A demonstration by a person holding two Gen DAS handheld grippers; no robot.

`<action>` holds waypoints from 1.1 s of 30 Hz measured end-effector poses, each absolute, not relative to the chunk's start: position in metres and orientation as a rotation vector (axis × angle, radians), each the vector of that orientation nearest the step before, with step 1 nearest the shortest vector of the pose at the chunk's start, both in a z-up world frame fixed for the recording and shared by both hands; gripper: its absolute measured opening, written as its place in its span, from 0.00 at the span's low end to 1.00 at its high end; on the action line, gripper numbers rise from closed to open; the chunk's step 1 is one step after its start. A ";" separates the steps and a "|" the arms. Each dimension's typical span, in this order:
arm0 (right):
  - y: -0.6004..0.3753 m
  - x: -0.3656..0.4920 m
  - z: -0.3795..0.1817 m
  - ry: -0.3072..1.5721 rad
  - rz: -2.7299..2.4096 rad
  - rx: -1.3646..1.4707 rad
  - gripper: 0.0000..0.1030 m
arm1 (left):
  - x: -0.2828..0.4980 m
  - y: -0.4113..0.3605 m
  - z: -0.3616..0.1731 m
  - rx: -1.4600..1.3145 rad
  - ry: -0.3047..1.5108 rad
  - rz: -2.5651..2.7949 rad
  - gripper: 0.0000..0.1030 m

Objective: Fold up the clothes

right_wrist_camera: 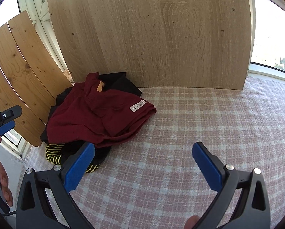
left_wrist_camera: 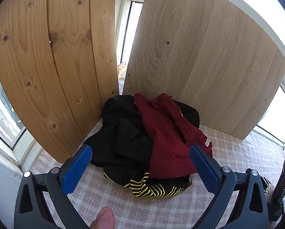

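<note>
Here, item by item, from our grippers outward.

Left gripper (left_wrist_camera: 140,168): jaws spread wide, nothing between them, hovering just short of the pile.

Right gripper (right_wrist_camera: 143,168): jaws likewise wide and empty, over bare cloth (right_wrist_camera: 199,133), its left pad near the pile's near edge.

Pile (left_wrist_camera: 152,139): bunched clothes at the back left of the cloth, pushed into the corner where the pine board (left_wrist_camera: 46,66) and the oak panel (left_wrist_camera: 209,57) meet. None of it lies flat or squared.

- Red top (right_wrist_camera: 96,118): uppermost, draped loosely, its white label (right_wrist_camera: 138,106) facing up at the right edge.
- Black garment (left_wrist_camera: 123,129): beneath and to the left, crumpled.
- Striped piece (left_wrist_camera: 152,189): black with yellow stripes, at the bottom, poking out toward us.

Judgement: the pile is unfolded, and the open cloth to the right offers room to spread one piece. We would take the red top, since it lies on top, pinching a hem or shoulder edge, one layer only, so the black garment does not come with it, and lift clear before laying it flat.
</note>
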State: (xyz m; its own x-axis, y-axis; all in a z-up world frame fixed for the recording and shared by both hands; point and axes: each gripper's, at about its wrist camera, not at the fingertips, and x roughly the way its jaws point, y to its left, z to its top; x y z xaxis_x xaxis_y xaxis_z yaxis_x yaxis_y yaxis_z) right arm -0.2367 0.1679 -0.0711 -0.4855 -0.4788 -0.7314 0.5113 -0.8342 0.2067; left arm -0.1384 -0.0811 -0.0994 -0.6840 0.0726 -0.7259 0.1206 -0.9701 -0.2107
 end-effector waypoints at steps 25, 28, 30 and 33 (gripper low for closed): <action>0.108 -0.234 -0.101 0.304 -2.245 1.112 1.00 | -0.161 -0.045 -0.145 1.421 -0.013 -2.767 0.99; 0.105 -0.236 -0.104 0.316 -2.248 1.114 1.00 | -0.160 -0.042 -0.146 1.446 -0.023 -2.786 0.99; 0.102 -0.237 -0.106 0.323 -2.249 1.116 1.00 | -0.157 -0.039 -0.146 1.466 -0.023 -2.816 0.99; 0.103 -0.236 -0.105 0.312 -2.250 1.101 1.00 | -0.148 -0.031 -0.145 1.463 -0.026 -2.876 0.99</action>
